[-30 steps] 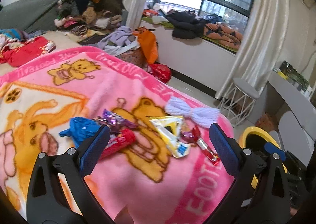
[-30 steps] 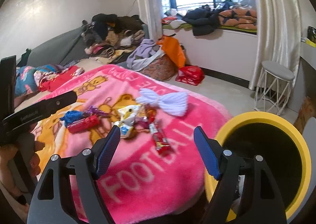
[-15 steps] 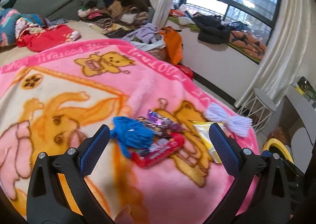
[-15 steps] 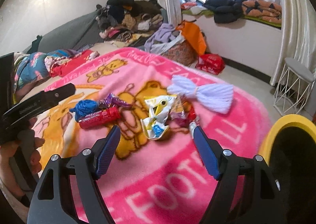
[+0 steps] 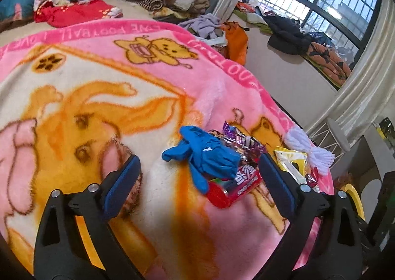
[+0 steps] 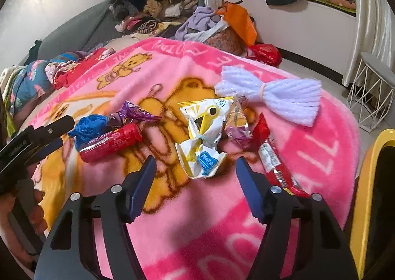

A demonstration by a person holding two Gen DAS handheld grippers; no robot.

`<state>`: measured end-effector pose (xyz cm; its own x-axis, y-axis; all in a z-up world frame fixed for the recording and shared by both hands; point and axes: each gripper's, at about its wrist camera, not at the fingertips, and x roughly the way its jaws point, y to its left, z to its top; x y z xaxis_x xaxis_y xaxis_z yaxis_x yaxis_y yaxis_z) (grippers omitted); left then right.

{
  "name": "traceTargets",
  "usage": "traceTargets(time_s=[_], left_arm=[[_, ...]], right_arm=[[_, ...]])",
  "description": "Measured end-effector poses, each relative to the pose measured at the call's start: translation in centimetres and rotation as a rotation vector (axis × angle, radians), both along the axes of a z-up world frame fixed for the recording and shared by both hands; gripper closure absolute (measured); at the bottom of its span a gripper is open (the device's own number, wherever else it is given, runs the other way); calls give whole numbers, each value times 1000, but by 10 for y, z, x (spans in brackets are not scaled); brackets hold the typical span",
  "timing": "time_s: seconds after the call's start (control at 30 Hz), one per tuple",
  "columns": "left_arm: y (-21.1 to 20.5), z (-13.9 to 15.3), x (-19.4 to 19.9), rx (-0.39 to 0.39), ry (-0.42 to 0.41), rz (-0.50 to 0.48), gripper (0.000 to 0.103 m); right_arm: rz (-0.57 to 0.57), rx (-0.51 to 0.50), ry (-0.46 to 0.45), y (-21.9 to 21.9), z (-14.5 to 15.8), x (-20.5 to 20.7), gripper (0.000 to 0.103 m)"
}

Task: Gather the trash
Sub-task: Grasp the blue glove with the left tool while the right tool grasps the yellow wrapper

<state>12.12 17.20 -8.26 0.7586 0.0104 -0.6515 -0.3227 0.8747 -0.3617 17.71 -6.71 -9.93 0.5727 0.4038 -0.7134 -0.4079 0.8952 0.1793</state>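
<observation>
Trash lies in a loose pile on the pink blanket: a crumpled blue glove, a red snack tube, a purple wrapper and a yellow-white bag. My left gripper is open, just short of the blue glove. In the right wrist view my right gripper is open, its fingers flanking the near end of the yellow-white bag. The red tube, blue glove, purple wrapper and a long red wrapper lie around it. The left gripper shows at the left edge.
A yellow-rimmed bin stands at the right beside the bed, also visible in the left wrist view. A white yarn bundle lies on the blanket behind the trash. Clothes are piled at the bed's far end. A white stool stands by the curtain.
Both grippers have moved down and closer to the trash. The left one has shifted left toward the blue glove. The right one has moved from the bin side toward the yellow-white bag.
</observation>
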Motion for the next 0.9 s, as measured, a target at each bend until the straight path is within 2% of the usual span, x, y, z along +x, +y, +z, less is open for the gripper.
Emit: traceTargets(time_s=[0.23, 0.27, 0.3, 0.37, 0.43, 0.53, 0.73, 0.9], left_arm=[[6, -10, 10, -102, 18, -19, 38], [7, -12, 13, -112, 28, -16, 40], [7, -13, 14, -118, 33, -11, 43], [9, -17, 17, -135, 47, -4, 54], [9, -20, 17, -160, 52, -11, 79], [8, -19, 12, -150, 44, -19, 93], [4, -6, -6, -112, 7, -10, 98], [-1, 13, -19, -58, -27, -31, 98]], right_arm=[[-31, -10, 53, 10, -18, 17, 51], [-40, -4, 68, 9, -21, 20, 57], [-47, 3, 77, 8, -22, 22, 72], [-63, 22, 85, 2, -24, 23, 75], [-64, 55, 77, -4, -20, 18, 76], [-64, 104, 67, -14, -11, 8, 77], [-19, 169, 59, -27, 5, -19, 77], [19, 164, 33, -30, 19, -39, 77]])
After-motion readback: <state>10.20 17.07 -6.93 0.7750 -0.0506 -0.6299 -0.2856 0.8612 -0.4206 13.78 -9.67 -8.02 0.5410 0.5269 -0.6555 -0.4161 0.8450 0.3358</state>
